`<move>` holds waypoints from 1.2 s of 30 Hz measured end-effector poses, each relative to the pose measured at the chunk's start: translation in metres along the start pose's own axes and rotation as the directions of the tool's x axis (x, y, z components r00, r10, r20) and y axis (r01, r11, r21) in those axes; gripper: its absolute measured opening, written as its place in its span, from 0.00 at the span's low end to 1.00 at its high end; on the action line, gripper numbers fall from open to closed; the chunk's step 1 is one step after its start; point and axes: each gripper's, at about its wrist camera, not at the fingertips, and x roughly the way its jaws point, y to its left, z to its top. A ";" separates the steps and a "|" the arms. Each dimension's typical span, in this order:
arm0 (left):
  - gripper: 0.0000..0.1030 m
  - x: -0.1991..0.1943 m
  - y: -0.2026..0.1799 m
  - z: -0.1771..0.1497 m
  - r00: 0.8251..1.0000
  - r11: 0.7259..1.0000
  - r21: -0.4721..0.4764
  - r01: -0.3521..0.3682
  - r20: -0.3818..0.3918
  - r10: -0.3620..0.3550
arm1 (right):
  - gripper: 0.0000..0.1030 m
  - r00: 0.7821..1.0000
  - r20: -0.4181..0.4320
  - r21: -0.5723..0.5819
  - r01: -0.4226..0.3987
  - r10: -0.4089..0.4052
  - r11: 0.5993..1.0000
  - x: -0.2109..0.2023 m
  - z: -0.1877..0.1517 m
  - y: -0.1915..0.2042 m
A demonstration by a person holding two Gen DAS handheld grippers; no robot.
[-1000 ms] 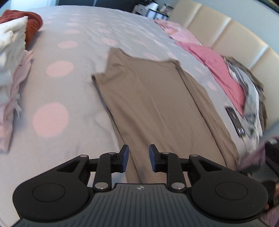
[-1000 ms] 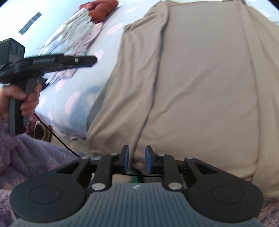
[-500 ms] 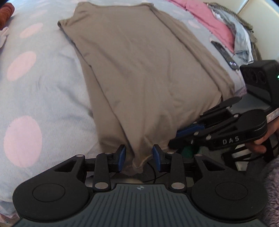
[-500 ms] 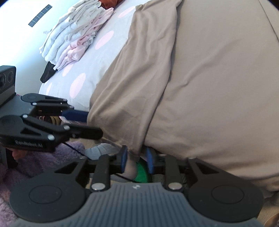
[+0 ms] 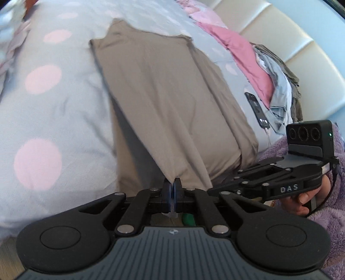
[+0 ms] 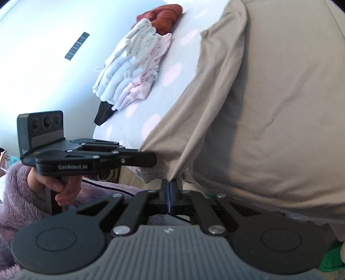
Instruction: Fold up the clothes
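Both the left claw [image 5: 172, 185] and right claw [image 6: 169, 185] pinch the tan garment's [image 5: 163, 94] near hem.

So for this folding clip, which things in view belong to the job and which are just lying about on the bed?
In the job:
- taupe garment, hem pinched
- left claw, shut on hem
- right claw, shut on hem

Lying about:
- folded white and pink stack
- rust-red garment
- pink garment
- phone
- polka-dot duvet
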 end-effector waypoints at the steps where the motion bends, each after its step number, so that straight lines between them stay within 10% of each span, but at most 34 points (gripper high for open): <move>1: 0.00 0.005 0.004 -0.002 0.999 1.000 -0.016 -0.012 -0.032 0.011 | 0.01 1.000 -0.006 -0.002 -0.005 0.005 1.000 0.001 0.000 0.001; 12: 0.04 0.029 0.020 -0.008 0.973 0.979 -0.008 -0.205 -0.114 0.203 | 0.07 0.977 -0.132 -0.045 0.160 -0.165 0.986 0.032 -0.005 -0.004; 14: 0.35 0.029 0.017 -0.011 0.971 0.977 0.003 -0.214 -0.109 0.213 | 0.09 0.964 -0.134 -0.094 0.217 -0.228 0.972 0.030 -0.006 -0.001; 16: 0.42 0.031 0.010 -0.013 0.963 0.967 0.065 -0.248 -0.089 0.253 | 0.22 0.958 -0.106 -0.108 0.255 -0.266 0.961 0.029 -0.003 -0.001; 31: 0.02 0.052 -0.004 -0.022 0.941 0.921 0.223 -0.319 -0.040 0.336 | 0.28 0.968 -0.044 -0.129 0.240 -0.247 0.962 0.018 0.011 0.016; 36: 0.01 0.037 -0.012 -0.024 0.962 0.939 0.227 -0.259 -0.020 0.271 | 0.29 0.972 -0.031 -0.129 0.229 -0.235 0.965 0.018 0.020 0.035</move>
